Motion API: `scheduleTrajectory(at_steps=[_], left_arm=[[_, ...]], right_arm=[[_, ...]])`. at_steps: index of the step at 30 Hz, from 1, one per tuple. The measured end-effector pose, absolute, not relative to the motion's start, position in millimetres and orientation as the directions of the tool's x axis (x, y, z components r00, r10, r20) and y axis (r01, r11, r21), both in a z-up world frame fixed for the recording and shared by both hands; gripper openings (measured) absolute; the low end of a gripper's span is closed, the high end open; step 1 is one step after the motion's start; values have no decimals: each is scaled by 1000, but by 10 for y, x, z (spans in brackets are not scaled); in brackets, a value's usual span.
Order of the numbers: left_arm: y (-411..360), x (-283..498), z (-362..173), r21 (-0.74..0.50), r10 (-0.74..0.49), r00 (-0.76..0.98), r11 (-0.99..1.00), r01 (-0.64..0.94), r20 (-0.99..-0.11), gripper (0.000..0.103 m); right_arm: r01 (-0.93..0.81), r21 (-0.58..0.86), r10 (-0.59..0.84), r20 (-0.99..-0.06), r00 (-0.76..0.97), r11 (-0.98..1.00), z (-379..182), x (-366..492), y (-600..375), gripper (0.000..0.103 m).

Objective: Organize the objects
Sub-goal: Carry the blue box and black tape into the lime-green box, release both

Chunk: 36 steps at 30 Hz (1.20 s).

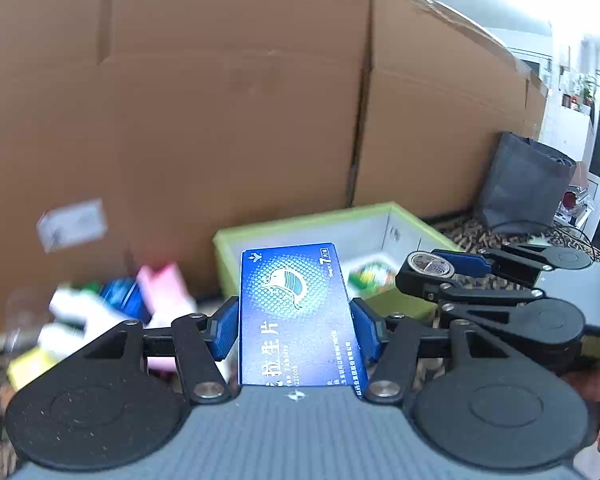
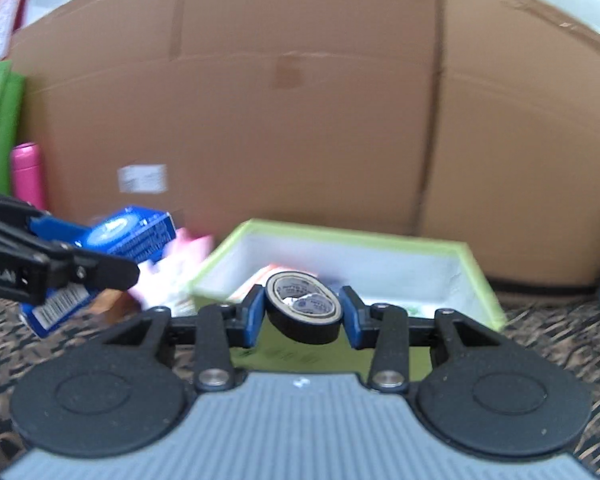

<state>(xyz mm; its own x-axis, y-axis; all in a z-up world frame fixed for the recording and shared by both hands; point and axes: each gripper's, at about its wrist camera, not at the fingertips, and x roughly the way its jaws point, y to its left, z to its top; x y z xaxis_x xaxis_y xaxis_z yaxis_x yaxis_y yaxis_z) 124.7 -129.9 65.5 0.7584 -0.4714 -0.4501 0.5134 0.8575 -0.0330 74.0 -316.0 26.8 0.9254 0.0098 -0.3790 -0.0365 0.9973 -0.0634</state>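
Note:
My left gripper is shut on a blue medicine box and holds it upright in the air; it also shows in the right wrist view. My right gripper is shut on a black tape roll, held just in front of the green open box. In the left wrist view the right gripper with the tape roll is at the right, beside the green box. The green box holds some items, blurred.
A large cardboard box stands behind everything. A blurred pile of small packages lies on the patterned carpet at the left. A grey bag stands at the right. A pink bottle stands far left.

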Motion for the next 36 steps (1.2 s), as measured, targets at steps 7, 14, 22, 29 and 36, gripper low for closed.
scheduleTrajectory(at_steps=[7, 14, 22, 29, 36], left_arm=[[-1913, 2030, 576, -93, -465, 722, 866, 491, -513, 61], [-2290, 2616, 236, -79, -413, 701, 886, 457, -582, 61], [-2269, 2877, 138, -128, -444, 672, 876, 466, -593, 72], [-2035, 2793, 222, -149, -407, 696, 904, 401, -592, 91], [-1720, 2457, 351, -162, -415, 729, 905, 394, -545, 92]], right_arm=[[67, -72, -92, -443, 892, 995, 274, 1439, -3740, 40], [64, -97, -106, -524, 845, 993, 30, 1975, -3991, 40], [49, -135, -117, -558, 822, 990, -179, 2204, -4008, 40], [45, -131, -106, -499, 860, 990, -85, 2018, -3952, 94], [35, -138, -93, -438, 894, 990, 172, 1679, -3774, 103]])
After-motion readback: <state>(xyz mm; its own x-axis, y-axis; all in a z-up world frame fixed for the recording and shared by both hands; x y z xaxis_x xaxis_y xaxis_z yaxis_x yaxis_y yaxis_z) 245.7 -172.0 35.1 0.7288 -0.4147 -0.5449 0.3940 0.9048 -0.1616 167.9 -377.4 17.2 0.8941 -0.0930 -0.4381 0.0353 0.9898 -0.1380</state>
